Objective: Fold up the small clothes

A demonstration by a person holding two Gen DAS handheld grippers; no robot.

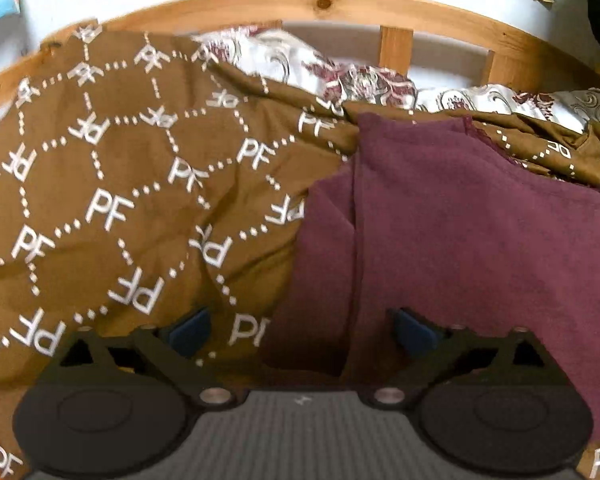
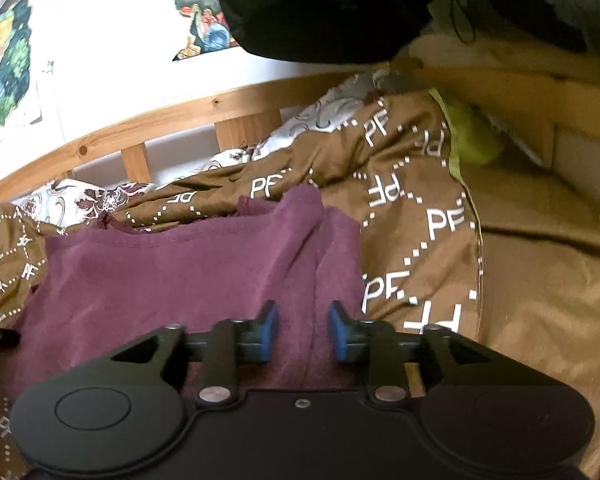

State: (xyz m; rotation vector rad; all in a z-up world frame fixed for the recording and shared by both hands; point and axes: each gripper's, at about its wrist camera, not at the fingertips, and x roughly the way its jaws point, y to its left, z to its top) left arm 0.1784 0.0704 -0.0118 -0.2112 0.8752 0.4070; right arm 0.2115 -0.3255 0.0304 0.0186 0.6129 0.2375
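A maroon garment (image 1: pixel 460 216) lies spread on a brown bedcover printed with white "PF" letters (image 1: pixel 112 184). My left gripper (image 1: pixel 300 330) is open wide over the garment's near left edge, where a fold of cloth runs between the blue pads (image 1: pixel 190 330). In the right wrist view the same maroon garment (image 2: pixel 172 268) lies ahead and to the left. My right gripper (image 2: pixel 302 330) is open, its blue pads (image 2: pixel 268 330) a small gap apart over the garment's right edge, nothing held.
A wooden bed rail (image 1: pixel 328 4) runs along the far side, with a floral sheet (image 1: pixel 356 76) below it. A black object (image 2: pixel 320 8) hangs at the upper right. A tan blanket (image 2: pixel 548 280) and a yellow-green item (image 2: pixel 476 136) lie to the right.
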